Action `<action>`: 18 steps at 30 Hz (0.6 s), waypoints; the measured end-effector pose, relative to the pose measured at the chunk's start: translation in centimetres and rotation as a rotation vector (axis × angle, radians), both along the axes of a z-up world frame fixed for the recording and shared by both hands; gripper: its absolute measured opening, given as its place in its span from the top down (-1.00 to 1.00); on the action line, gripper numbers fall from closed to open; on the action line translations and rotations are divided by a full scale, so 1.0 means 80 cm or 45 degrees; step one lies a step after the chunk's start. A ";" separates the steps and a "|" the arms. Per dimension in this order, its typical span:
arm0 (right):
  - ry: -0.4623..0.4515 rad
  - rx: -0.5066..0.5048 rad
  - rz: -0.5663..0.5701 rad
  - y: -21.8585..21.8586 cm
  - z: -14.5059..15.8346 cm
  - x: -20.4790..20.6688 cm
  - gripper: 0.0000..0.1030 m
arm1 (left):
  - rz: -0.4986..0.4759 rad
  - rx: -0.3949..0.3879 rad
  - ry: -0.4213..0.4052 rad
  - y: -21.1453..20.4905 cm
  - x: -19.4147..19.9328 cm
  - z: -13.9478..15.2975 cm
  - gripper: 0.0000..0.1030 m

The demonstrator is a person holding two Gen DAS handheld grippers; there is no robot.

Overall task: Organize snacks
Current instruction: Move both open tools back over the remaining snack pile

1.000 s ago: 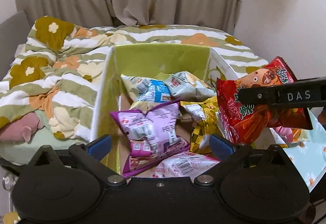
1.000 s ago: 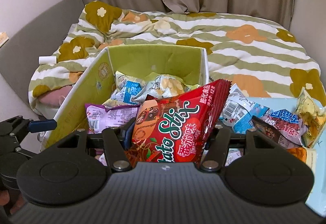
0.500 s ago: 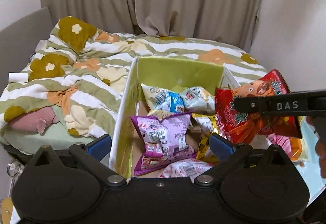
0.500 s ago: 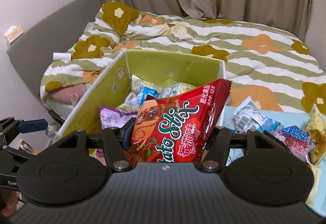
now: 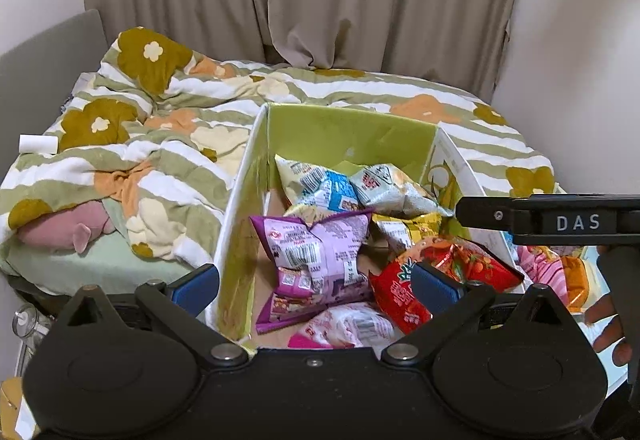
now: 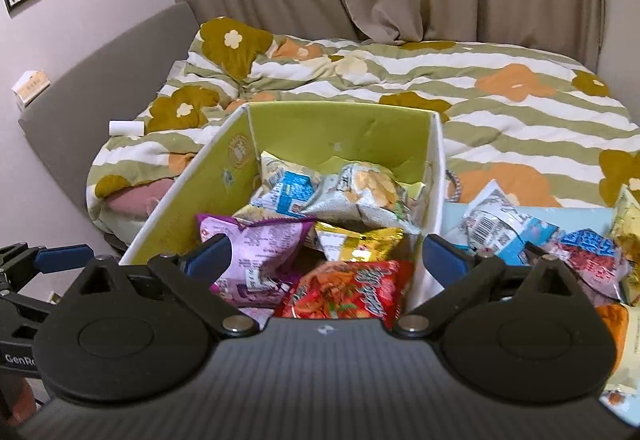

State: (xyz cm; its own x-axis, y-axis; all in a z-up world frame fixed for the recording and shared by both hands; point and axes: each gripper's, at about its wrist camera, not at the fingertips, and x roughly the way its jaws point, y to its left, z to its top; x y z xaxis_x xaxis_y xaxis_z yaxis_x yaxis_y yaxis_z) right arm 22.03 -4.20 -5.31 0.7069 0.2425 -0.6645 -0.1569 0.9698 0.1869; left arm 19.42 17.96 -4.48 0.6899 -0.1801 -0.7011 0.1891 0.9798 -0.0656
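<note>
Left gripper [image 5: 316, 280] is hovering at the box's [image 5: 344, 132] near edge, jaws spread, holding nothing. Red snack bag [image 6: 348, 290] is lying inside the box, beside the purple bag [image 6: 256, 252]. Right gripper [image 6: 324, 252] is hanging above it, jaws released, empty.

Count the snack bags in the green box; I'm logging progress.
6: blue bag and pale chip bag at the back, purple bag mid-left, gold bag mid-right, red bag front right, pink bag nearest. More may lie underneath.
</note>
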 end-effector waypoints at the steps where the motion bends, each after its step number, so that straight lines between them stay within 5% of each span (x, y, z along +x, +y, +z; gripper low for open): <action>1: -0.003 0.002 -0.006 -0.003 0.001 -0.002 -1.00 | -0.003 0.000 0.003 -0.001 -0.001 0.000 -1.00; 18: -0.107 -0.042 -0.203 -0.051 0.056 -0.075 -1.00 | -0.159 0.011 -0.103 -0.036 -0.026 0.038 -1.00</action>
State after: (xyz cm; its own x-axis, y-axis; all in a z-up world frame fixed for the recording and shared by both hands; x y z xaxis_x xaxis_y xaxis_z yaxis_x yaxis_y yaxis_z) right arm 16.07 -8.30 -0.80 0.7881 0.1020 -0.6070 -0.0143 0.9890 0.1476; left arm 17.32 15.08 -1.44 0.7170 -0.2625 -0.6458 0.3140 0.9487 -0.0369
